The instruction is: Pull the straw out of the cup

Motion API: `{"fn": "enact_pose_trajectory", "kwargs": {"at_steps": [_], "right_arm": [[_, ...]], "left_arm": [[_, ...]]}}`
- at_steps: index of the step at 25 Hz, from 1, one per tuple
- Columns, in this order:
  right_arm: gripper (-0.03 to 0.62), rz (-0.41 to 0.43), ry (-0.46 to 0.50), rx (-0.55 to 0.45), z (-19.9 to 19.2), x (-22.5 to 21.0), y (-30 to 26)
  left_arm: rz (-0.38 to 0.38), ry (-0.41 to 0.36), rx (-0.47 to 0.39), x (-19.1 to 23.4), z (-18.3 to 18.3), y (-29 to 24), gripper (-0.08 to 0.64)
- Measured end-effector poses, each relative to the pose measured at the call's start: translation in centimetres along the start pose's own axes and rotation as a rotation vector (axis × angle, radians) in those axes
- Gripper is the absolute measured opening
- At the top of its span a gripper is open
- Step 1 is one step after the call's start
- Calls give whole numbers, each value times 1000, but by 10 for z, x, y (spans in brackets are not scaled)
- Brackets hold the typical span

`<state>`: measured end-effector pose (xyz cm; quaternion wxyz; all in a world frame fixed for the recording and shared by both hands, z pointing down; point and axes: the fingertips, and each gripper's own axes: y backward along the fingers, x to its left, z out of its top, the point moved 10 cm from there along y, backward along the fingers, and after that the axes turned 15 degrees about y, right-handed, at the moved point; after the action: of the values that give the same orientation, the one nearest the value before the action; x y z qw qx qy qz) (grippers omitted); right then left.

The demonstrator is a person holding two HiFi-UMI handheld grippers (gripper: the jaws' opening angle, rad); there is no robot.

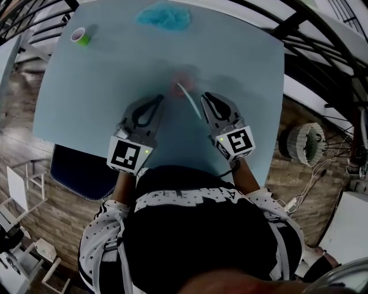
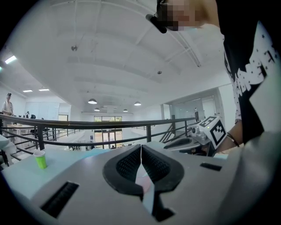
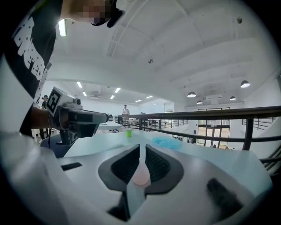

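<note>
The cup (image 1: 183, 86) stood on the table (image 1: 86, 103) just ahead of both grippers, its straw (image 1: 190, 102) leaning toward the right gripper (image 1: 204, 96), whose jaws stood a slit apart, empty. The left gripper (image 1: 159, 98) was clenched on nothing. The straw looked light, thin and crushable: take its free upper end gently

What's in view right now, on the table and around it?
table: one, light blue, centre of head view
cup: one, pinkish, blurred, mid-table ahead of both gripper tips
straw: one, white, leaning out of the cup toward the person
small cup: one, green, far left corner
cloth: one, blue, crumpled, far edge
basket: one, white, floor at right
left gripper: grey, jaw tips together, empty
right gripper: grey, jaws narrowly apart, empty
</note>
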<state>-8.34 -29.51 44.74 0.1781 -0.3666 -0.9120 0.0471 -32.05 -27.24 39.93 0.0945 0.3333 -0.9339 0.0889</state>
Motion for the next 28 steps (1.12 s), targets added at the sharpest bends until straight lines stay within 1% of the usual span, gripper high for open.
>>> {"fn": "enact_pose_trajectory", "kwargs": {"at_steps": [3, 7, 9, 12, 16, 21, 24, 27, 28], "right_arm": [[31, 8, 8, 9, -7, 1, -3], [31, 14, 10, 12, -21, 4, -10], [30, 8, 31, 8, -25, 8, -10], [30, 14, 79, -14, -23, 15, -15], [31, 33, 95, -17, -24, 19, -23], [31, 31, 54, -52, -24, 23, -31], [31, 37, 65, -44, -27, 24, -34], [32, 46, 104, -11, -27, 25, -37], [32, 45, 103, -14, -27, 26, -38]], "left_arm": [[10, 14, 5, 3, -1, 0, 14], [12, 12, 9, 3, -3, -3, 14], [18, 13, 7, 2, -4, -3, 14], [29, 18, 3, 2, -4, -2, 15], [33, 13, 6, 2, -5, -2, 15], [48, 16, 5, 2, -4, 1, 14], [54, 7, 11, 3, -5, 0, 15], [54, 2, 13, 3, -4, 0, 14], [51, -2, 15, 3, -4, 0, 15]]}}
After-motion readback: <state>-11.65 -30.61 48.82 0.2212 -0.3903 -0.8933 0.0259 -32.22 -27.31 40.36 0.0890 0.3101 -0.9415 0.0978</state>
